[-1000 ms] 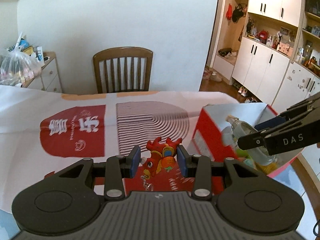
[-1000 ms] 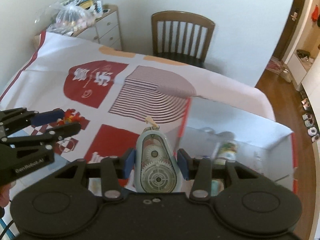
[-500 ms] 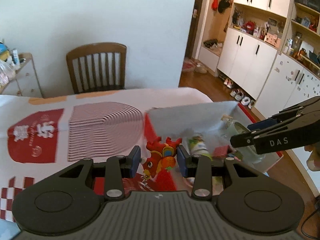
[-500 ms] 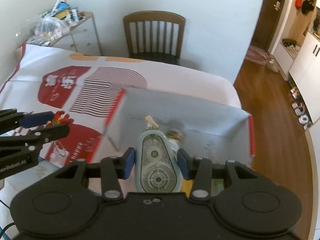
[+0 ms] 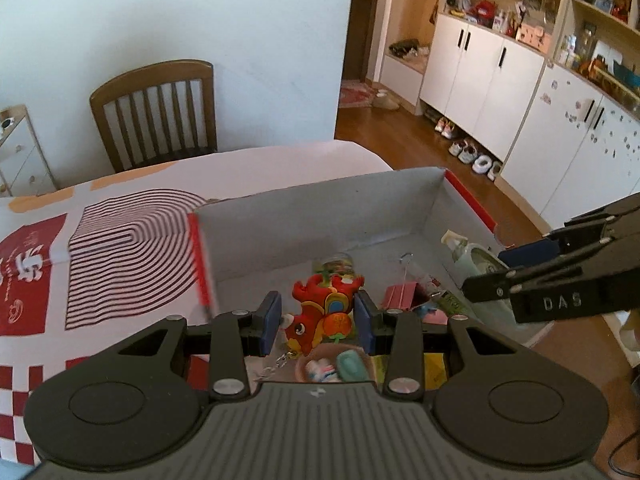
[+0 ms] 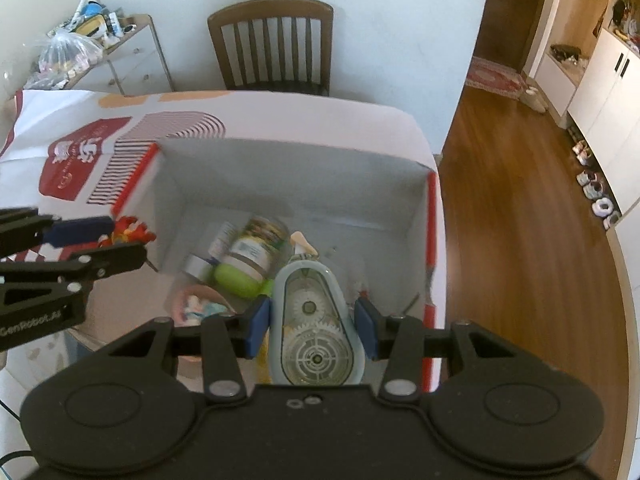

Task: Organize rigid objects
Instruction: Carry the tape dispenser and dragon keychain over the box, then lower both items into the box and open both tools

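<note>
My left gripper (image 5: 318,322) is shut on a red dragon keychain toy (image 5: 320,314) and holds it above the open box (image 5: 320,216), near its left wall. My right gripper (image 6: 314,326) is shut on a pale blue correction-tape dispenser (image 6: 312,320) with clear gears, held over the box's near right part. The box is grey inside with red edges (image 6: 430,216). Inside lie a jar (image 6: 256,244), a green object (image 6: 236,280), a pink binder clip (image 5: 402,296) and a small bowl of items (image 5: 332,366). In the right wrist view the left gripper (image 6: 96,240) shows at the left.
The box sits at the right end of a table under a red-and-white printed cloth (image 5: 120,240). A wooden chair (image 6: 272,44) stands behind the table. A drawer unit with bags (image 6: 100,48) is at the back left. White cabinets (image 5: 500,80) and wooden floor are to the right.
Both grippers have moved to the right and forward over the box, each still holding its object. The box interior now fills the middle of both views.
</note>
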### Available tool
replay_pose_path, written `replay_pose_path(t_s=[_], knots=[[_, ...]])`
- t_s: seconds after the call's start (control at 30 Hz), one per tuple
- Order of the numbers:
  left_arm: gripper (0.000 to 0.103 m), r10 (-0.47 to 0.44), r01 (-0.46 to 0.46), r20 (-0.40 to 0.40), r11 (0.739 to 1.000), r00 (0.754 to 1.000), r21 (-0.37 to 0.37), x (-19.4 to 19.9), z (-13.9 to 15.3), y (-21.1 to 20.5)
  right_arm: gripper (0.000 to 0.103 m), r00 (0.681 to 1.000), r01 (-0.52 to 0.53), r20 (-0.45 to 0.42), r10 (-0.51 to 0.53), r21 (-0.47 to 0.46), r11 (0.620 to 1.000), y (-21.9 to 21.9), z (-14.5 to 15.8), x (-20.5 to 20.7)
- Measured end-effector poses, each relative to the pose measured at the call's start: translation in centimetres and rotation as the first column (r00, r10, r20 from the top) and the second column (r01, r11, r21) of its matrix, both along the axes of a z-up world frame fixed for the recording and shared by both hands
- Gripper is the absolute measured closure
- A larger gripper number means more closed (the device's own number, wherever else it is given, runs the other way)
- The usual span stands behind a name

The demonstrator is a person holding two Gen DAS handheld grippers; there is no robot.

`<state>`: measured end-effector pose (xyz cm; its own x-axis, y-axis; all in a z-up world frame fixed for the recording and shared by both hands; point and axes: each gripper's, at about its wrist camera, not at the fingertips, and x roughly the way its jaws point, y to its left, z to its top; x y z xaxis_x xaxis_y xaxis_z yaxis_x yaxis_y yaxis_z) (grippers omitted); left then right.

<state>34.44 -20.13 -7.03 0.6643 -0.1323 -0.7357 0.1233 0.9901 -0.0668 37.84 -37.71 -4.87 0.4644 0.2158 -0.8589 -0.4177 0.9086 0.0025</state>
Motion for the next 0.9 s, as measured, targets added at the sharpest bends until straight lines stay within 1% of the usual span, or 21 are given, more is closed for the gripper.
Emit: replay_pose_path(t_s=[0.17, 0.4, 0.5, 0.63, 0.73, 0.9], knots=[[0.065, -0.002, 0.002, -0.005, 1.0, 1.0, -0.004, 1.8, -0.3, -1.4, 0.058, 1.0, -0.009, -0.018, 0.009, 0.001, 1.0, -0.8, -1.2, 0.6], [0.066, 0.033, -0.031, -0.04, 0.998, 0.999, 0.046, 4.0, -2.0, -1.6, 0.058, 0.998, -0.044, -0.041, 0.044, -0.005, 0.999, -0.7, -2.9, 1.1], [0.066, 0.049, -0.046, -0.079, 0.998, 0.996, 0.047, 4.2, -3.1, -1.2, 0.058, 0.997, -0.055, -0.058, 0.055, -0.006, 0.998, -0.6, -3.8, 1.3], [0.066, 0.054, -0.048, -0.104, 0.997, 0.993, 0.054, 4.1, -4.1, -1.3, 0.058, 0.995, -0.063, -0.073, 0.062, -0.008, 0.998, -0.7, -4.5, 1.6], [0.066, 0.049, -0.043, -0.116, 0.998, 0.992, 0.051, 3.9, -4.5, -1.7, 0.058, 0.995, -0.086, -0.06, 0.084, -0.035, 0.996, -0.2, -4.8, 1.6], [0.066, 0.039, -0.032, -0.129, 0.998, 0.991, 0.056, 3.5, -5.0, -2.4, 0.057, 0.994, -0.094, -0.053, 0.091, -0.064, 0.994, 0.6, -5.1, 1.6]])
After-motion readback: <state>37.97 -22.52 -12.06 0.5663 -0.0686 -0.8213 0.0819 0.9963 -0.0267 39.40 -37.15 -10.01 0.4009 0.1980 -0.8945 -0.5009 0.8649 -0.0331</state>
